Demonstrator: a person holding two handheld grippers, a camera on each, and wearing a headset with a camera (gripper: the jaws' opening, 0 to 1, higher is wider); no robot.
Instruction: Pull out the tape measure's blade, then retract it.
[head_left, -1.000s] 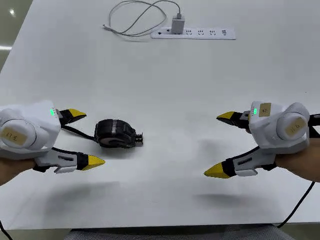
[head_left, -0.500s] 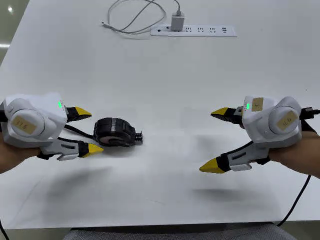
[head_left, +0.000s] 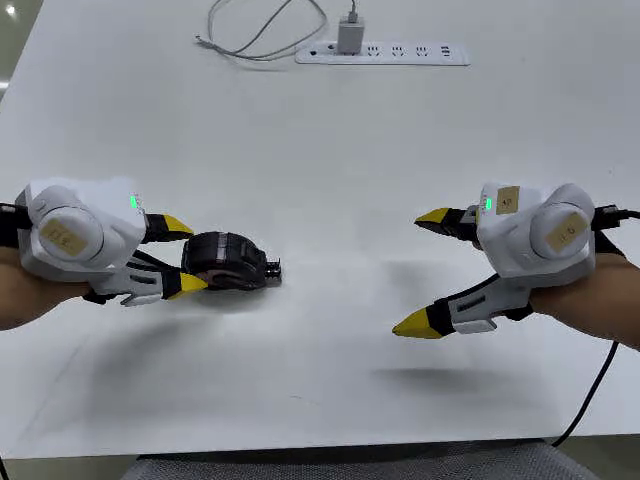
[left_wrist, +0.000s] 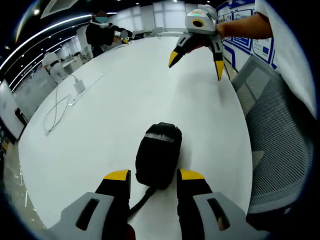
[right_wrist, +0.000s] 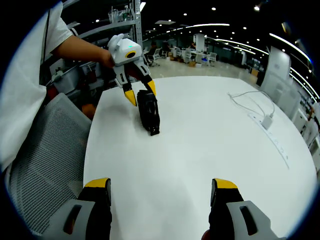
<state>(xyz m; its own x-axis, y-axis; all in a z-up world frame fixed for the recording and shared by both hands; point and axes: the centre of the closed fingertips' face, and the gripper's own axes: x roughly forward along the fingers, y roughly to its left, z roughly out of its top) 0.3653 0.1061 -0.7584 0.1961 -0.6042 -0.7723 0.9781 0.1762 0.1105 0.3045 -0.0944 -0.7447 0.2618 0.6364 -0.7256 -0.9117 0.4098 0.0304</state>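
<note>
The left gripper (head_left: 187, 255) sits low on the white table (head_left: 320, 150), its yellow-tipped jaws flanking the back end of the black tape measure (head_left: 228, 262). In the left gripper view (left_wrist: 155, 175) the tips lie close against the case (left_wrist: 159, 152); whether they clench it I cannot tell. The tape lies flat, its blade hook at the case mouth, pointing right. Well apart to the right, the right gripper (head_left: 421, 271) hovers with jaws released and spread wide, holding nothing. A power strip (head_left: 385, 52) lies at the far edge.
</note>
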